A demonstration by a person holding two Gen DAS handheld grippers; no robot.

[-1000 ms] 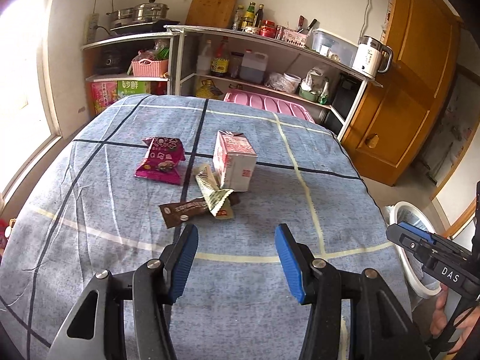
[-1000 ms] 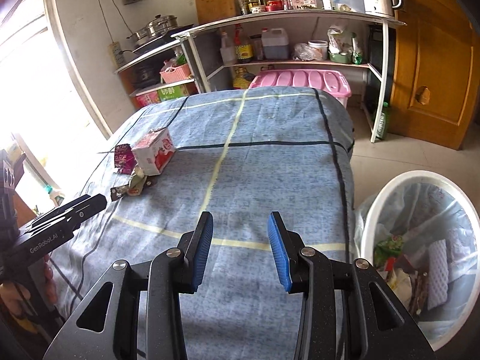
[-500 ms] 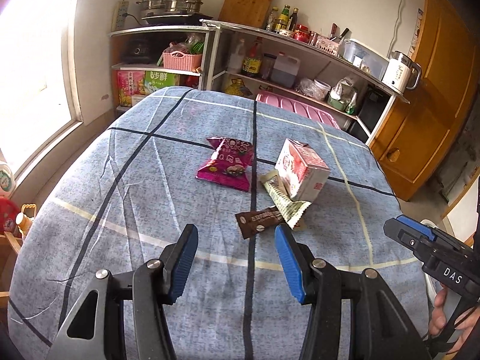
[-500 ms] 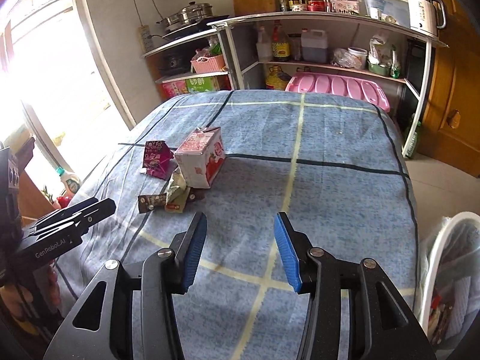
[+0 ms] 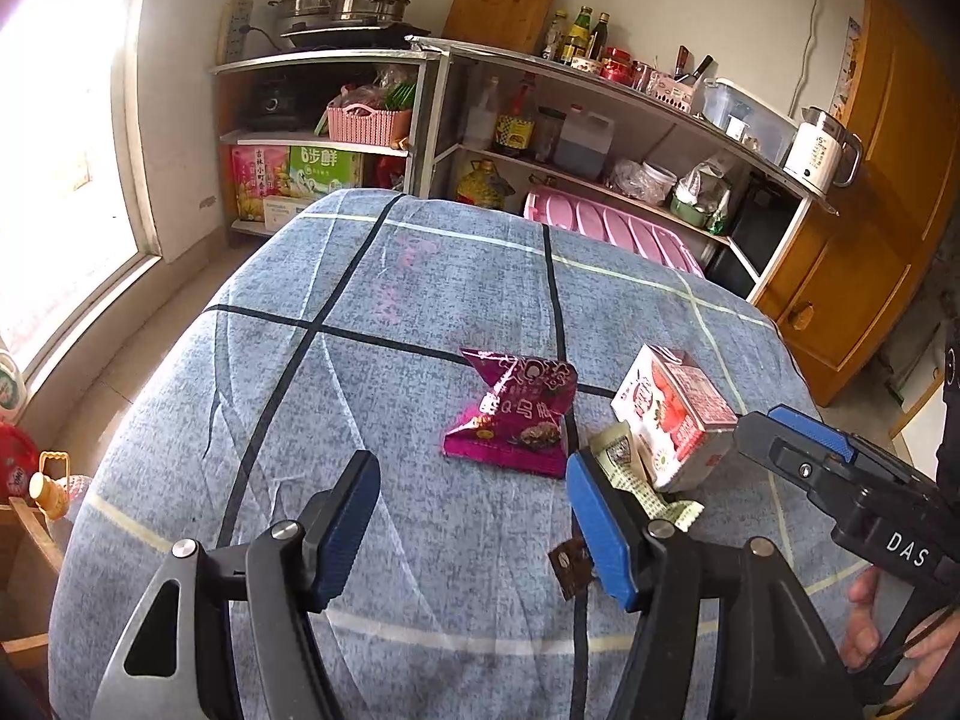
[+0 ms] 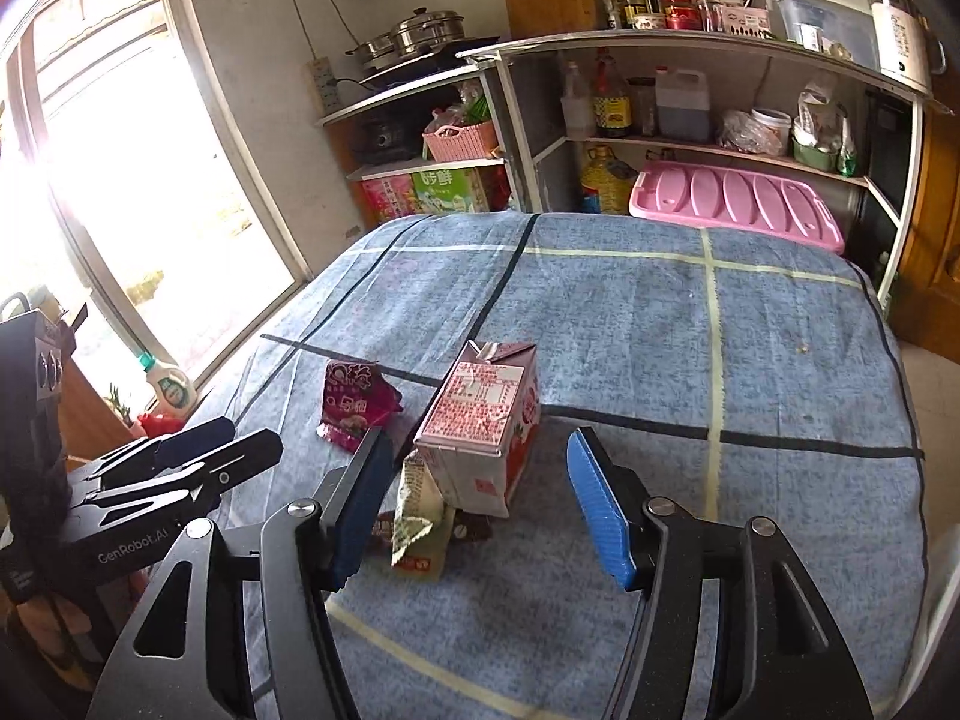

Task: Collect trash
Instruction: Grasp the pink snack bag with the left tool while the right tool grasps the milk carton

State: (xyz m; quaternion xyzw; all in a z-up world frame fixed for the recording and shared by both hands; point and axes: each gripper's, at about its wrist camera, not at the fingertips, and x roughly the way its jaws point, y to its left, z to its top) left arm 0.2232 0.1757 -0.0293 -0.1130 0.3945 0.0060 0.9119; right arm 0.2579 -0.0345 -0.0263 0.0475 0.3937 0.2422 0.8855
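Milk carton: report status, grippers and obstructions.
Both grippers, left gripper and right gripper, opening, empty. Milk carton upright on table, untouched. Green wrapper leans against it.

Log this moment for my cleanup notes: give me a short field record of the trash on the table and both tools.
surface: table under blue checked cloth
trash 1: pink milk carton, standing
trash 2: purple snack bag, beside the carton
trash 3: green wrapper, at the carton's base
trash 4: brown wrapper, partly hidden
left tool: jaws opening, nothing between them
right tool: jaws opening, lined up on the carton, not touching
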